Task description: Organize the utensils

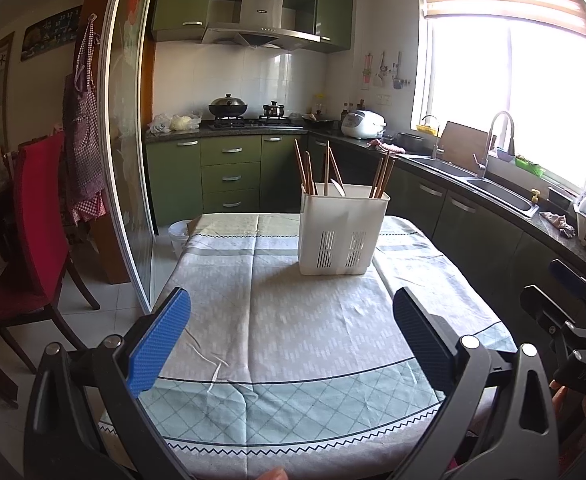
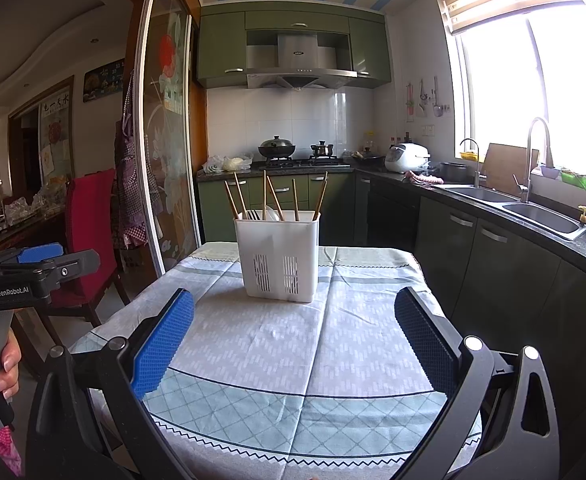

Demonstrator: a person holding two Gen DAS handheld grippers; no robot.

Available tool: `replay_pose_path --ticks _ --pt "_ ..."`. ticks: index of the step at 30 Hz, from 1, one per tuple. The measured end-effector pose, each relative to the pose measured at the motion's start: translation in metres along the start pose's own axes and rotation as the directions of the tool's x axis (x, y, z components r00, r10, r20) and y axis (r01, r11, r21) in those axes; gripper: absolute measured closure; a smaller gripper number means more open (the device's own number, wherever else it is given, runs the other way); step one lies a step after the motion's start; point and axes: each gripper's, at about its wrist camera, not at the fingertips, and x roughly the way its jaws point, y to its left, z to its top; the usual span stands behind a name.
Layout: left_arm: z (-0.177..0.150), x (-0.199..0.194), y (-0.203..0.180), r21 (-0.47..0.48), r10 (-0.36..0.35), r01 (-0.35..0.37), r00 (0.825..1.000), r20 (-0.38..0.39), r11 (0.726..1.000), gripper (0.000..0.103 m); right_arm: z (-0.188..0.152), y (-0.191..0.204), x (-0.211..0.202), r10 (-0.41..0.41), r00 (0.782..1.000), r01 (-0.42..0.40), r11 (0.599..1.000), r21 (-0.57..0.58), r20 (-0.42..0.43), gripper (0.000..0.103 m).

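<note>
A white utensil holder (image 1: 343, 232) is seen standing upright on the far half of a table covered by a patterned tablecloth (image 1: 293, 320). Wooden chopsticks (image 1: 325, 168) are stood in it, leaning in different directions and grouped toward its left, middle and right. In the right wrist view the same holder (image 2: 279, 256) is shown with the chopsticks (image 2: 269, 196) fanned above the rim, and pale items, possibly a fork and a spoon, are glimpsed among them; they cannot be identified with confidence. The inner dividers of the holder are hidden by its walls, so the compartment of each stick cannot be told.

The left gripper (image 1: 291, 340) is held over the near part of the table with its blue-padded jaws spread wide and nothing between them. The right gripper (image 2: 293, 340) is likewise held spread and empty, well short of the holder. Each tool is partly caught at the edge of the other's view, cut off by the frame.

The near edge of the table is concealed behind the gripper bodies. A red chair (image 1: 33, 232) is seen at the left, and a sink (image 1: 501, 192) lies along the right counter; the window above it is washed out by glare.
</note>
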Motion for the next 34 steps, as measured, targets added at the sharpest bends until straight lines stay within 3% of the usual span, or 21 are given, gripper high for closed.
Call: replay_pose_path --ticks 23,34 --pt "0.000 0.006 0.008 0.015 0.078 -0.078 0.997 0.013 0.997 0.007 -0.004 -0.003 0.006 0.006 1.000 -0.006 1.000 -0.001 -0.019 0.004" --pt "-0.001 0.020 0.005 0.029 0.063 -0.063 0.998 -0.021 0.998 0.007 -0.008 -0.005 0.014 0.002 0.999 -0.002 1.000 0.004 -0.038 0.004"
